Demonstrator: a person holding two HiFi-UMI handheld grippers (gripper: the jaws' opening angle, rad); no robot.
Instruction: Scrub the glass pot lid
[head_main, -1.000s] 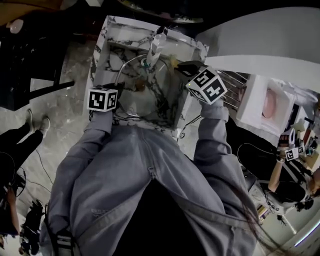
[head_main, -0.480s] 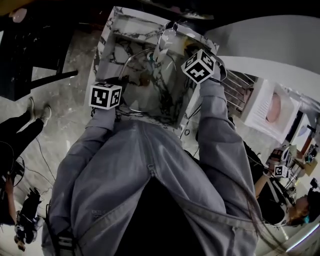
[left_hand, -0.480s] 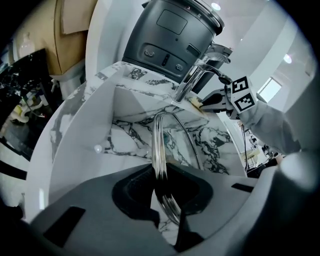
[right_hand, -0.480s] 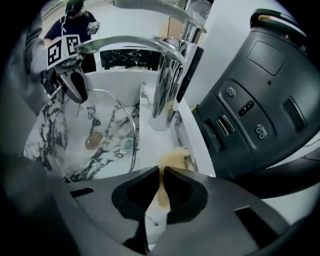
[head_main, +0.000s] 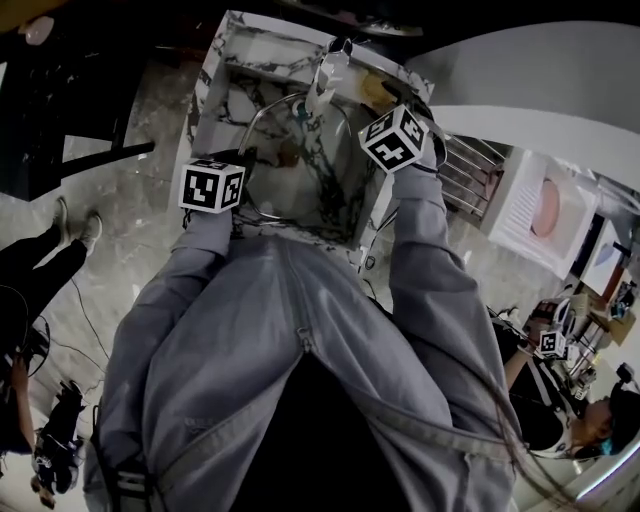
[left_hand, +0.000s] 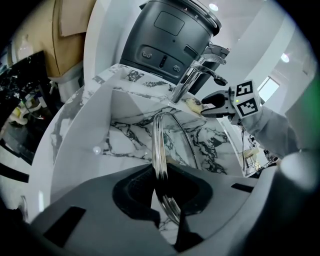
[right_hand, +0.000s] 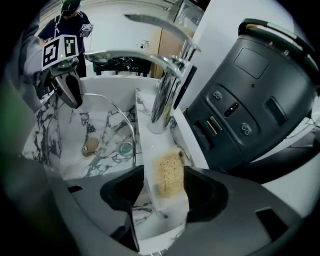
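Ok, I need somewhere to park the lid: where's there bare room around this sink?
Bare: the sink's left rim, beside the basin, and the ledge strip nearer than the sponge. Inside the basin, the glass pot lid takes up most of the room. Crowded: the ledge's far end, where sponge, faucet and dark appliance sit close together.

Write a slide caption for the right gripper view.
Right claw, jaws just opened, yellow sponge between them on sink ledge.

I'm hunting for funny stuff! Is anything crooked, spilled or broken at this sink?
Just one odd thing: the glass lid stands up on its edge inside the marble sink instead of lying flat. That is because the left gripper pinches its rim. Nothing looks spilled or broken.
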